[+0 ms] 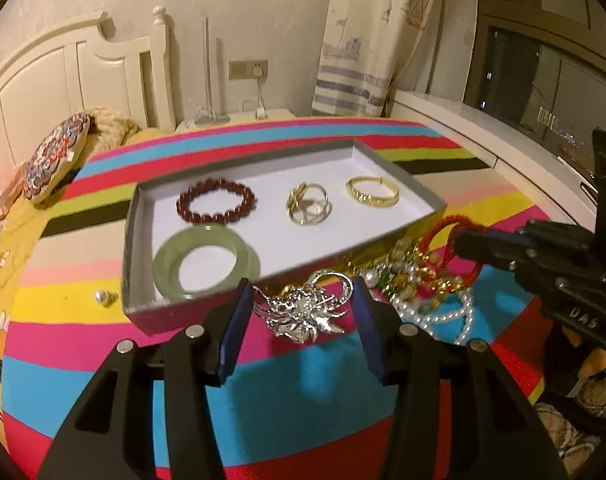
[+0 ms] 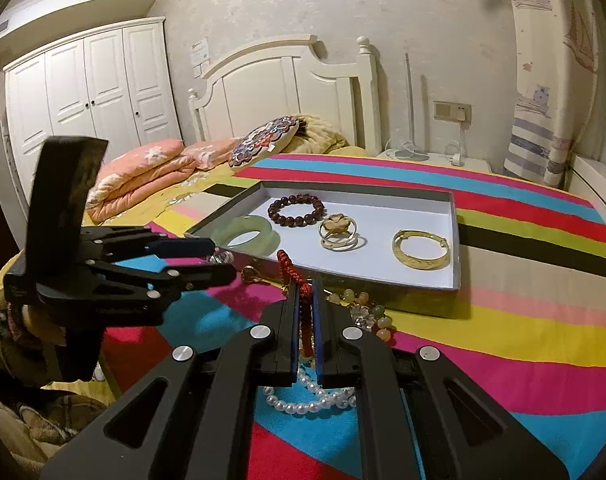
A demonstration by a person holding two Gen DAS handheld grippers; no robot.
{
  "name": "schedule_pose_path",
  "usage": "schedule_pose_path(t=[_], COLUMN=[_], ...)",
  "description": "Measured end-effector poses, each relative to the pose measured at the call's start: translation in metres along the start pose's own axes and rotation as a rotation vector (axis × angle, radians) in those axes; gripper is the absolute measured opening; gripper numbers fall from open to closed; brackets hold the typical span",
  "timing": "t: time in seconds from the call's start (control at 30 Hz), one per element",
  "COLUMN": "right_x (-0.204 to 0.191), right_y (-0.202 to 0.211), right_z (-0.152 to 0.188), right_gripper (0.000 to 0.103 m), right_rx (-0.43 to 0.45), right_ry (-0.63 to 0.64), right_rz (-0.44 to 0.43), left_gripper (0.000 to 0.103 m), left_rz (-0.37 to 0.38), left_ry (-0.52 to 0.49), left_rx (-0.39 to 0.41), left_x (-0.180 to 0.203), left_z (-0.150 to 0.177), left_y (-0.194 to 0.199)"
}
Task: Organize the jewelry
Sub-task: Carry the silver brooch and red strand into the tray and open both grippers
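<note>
Striped blanket [image 1: 303, 364] covers the bed, stripes running across both views. On it sits the shallow box [image 1: 143, 220], white inside, long axis running left-right in left wrist view w/ its right end swung farther away; the edge nearest both grippers is its long side.

Inside the box: green bangle [image 1: 207, 262] lying flat at the near-left corner, partly hidden behind the near wall; red bead bracelet [image 1: 217, 202] behind it toward the far-left corner; gold ring cluster [image 1: 308, 204] mid-box, shape hard to make out; gold bangle [image 1: 372, 192] flat at the right end, opening up.

Outside the box, just beside its near long edge, a tangled pile: pearl strand [image 1: 447, 312], mixed beads [image 2: 363, 308] and gold bits, individual pcs can't be told apart. Silver brooch [image 1: 307, 312] lies on the blanket by that edge, leafy end toward the camera, hooked end toward the box.

Left gripper [image 1: 303, 320]: jaws wide apart, straddling the brooch, pads not touching it. Right gripper [image 2: 306, 320]: jaws clamped on a red braided cord [image 2: 299, 280], which runs lengthwise up between the pads and pokes out past the tips toward the box; its lower part is hidden by the fingers.

Small pearl earring [image 1: 103, 298] sits alone on the blanket off the box's near-left corner.
</note>
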State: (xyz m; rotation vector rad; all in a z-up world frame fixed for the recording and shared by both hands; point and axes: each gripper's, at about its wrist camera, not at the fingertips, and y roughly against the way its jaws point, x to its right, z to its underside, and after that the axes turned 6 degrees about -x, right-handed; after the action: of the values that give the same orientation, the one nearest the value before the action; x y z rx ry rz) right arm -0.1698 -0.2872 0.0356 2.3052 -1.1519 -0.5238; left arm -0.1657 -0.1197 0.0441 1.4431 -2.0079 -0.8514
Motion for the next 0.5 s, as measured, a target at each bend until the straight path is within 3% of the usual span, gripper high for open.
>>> schedule_pose_path(t=[0.5], right_x=[0.012], right_y=[-0.003], right_z=[-0.043], right_gripper=[0.006], right_rx=[0.006], right_ry=[0.019], right_rz=[0.093], left_gripper=[0.05], left_rz=[-0.041], left_ry=[-0.069], left_rx=[0.019], left_x=[0.006], left_z=[-0.042], left_y=[-0.004])
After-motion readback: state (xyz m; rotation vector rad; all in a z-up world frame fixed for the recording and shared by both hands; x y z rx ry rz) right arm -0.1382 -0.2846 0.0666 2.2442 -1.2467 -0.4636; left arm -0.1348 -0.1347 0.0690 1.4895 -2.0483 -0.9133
